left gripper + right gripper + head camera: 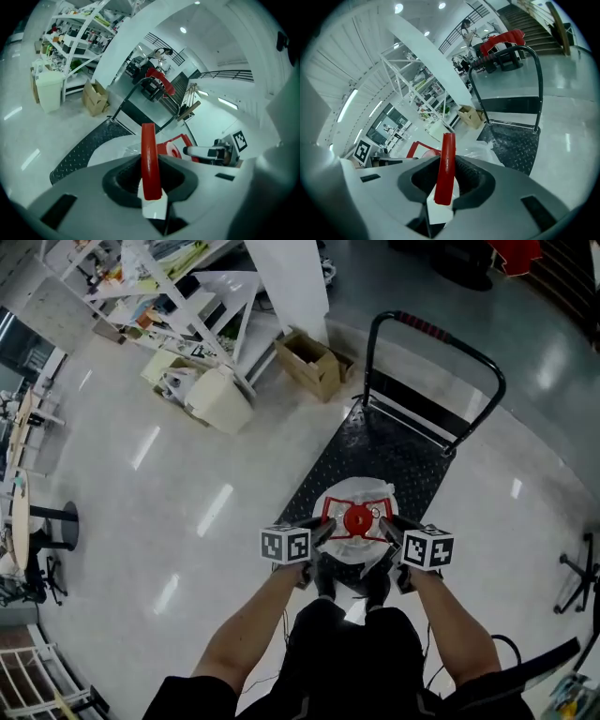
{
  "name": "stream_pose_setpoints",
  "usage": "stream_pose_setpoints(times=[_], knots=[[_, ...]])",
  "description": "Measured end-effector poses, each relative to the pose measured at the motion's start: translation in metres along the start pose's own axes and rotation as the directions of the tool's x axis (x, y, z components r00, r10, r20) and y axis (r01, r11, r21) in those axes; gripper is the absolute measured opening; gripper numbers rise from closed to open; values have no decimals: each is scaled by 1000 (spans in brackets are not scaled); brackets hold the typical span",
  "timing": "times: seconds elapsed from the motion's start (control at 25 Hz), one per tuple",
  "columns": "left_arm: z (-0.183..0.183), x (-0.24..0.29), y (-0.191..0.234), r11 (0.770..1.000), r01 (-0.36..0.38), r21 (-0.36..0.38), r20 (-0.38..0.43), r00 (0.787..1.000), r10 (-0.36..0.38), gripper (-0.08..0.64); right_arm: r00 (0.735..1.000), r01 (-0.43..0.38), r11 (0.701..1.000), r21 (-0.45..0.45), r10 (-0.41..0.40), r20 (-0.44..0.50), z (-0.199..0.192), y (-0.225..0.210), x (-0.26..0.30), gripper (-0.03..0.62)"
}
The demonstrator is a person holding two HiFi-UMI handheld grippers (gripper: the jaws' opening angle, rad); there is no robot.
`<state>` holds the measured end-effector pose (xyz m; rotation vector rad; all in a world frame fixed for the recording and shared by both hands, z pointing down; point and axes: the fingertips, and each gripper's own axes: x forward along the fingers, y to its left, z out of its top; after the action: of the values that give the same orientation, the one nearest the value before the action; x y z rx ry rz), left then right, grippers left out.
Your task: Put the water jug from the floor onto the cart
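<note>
Evenly shared: water jug (359,501) gripped from both sides over the near end of the cart (398,456).
Left gripper (322,531) at nine o'clock and right gripper (387,529) at three each clamp its red handle (149,161) — likely to keep the load level.

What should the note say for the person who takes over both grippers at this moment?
Left gripper: shut on the jug's red handle, on its left side.
Right gripper: shut on the same handle, on its right side.
Water jug: held between both grippers over the near end of the cart deck. I cannot tell if its base rests there.
Done: jug gripped and brought to the cart.
Left: make sure it stands fully on the deck, then open both grippers and draw back.
</note>
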<state>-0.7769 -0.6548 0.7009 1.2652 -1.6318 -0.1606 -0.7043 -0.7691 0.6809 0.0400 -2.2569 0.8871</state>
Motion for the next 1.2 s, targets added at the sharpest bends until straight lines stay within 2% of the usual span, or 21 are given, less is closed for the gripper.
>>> stream_pose_setpoints(times=[0.24,0.48,0.64,0.76,0.84,0.96,1.12,1.16,1.2], knots=[[1,38,47,1000,-1,14,-82,997,2,69,998,58,997,59,-57,-15,-9,-27,44,91],[0,68,73,1000,7,-29,-121,993,-11,69,994,109,987,118,-107,-16,-15,-54,72,91],[5,77,81,996,57,-73,-109,992,-65,69,994,106,982,154,-106,-6,-12,-71,75,91],[0,81,85,995,80,-59,-129,988,-87,69,994,110,978,176,-106,-31,-20,-82,74,87],[-6,84,90,996,75,-43,-139,987,-80,69,990,137,978,155,-128,-65,-30,-92,74,84],[-9,88,97,997,52,-51,-92,994,-57,69,981,183,977,107,-174,-91,-39,-103,74,81],[-10,87,102,1000,21,9,-74,997,-20,91,979,188,978,86,-181,-90,-37,-106,78,83],[-7,85,102,1000,21,2,-60,998,-20,118,975,198,978,68,-190,-111,-40,-108,78,97],[-5,84,102,1000,23,-12,-46,999,-23,138,971,207,977,48,-199,-131,-41,-108,78,138]])
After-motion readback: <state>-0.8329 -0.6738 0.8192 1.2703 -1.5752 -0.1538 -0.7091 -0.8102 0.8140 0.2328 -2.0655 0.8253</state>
